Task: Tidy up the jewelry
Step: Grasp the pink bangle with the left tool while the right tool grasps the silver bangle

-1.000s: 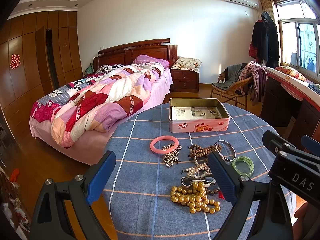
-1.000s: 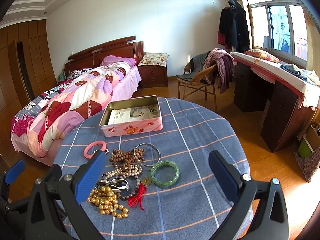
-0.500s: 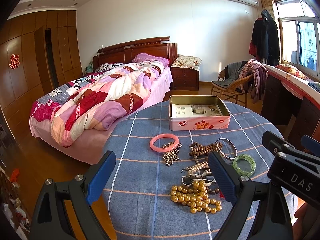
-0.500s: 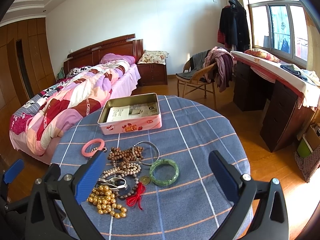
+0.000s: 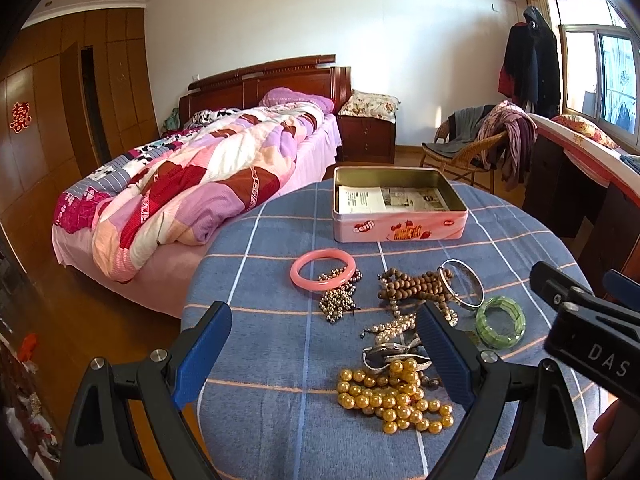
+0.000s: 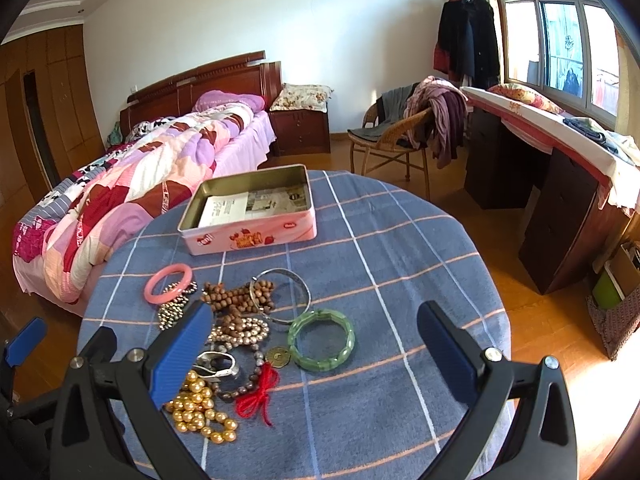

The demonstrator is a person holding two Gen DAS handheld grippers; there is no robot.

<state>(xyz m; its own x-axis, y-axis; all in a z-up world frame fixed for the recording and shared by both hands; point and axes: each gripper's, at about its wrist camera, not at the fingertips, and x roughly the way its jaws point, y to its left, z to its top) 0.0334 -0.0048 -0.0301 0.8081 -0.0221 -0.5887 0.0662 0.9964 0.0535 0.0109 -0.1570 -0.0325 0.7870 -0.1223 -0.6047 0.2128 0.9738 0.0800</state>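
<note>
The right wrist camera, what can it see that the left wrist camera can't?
Only the right wrist view shows the red knotted cord and the brass coin charm beside the green bangle. Only the left wrist view shows the red wall ornament. Both show the pink tin, pink bangle and gold beads.

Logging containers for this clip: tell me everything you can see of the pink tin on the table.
The pink tin is a shallow rectangular metal box with rounded corners, lid off and nowhere in view. Its outer walls are pale pink with printed red fruit pictures and small logos; the inside is bare dull gold metal. Folded newspaper lines the bottom; no jewelry is in it. It sits flat on the blue checked tablecloth at the far side of the table, beyond the pink bangle, and apart from the jewelry. Neither gripper touches it.
</note>
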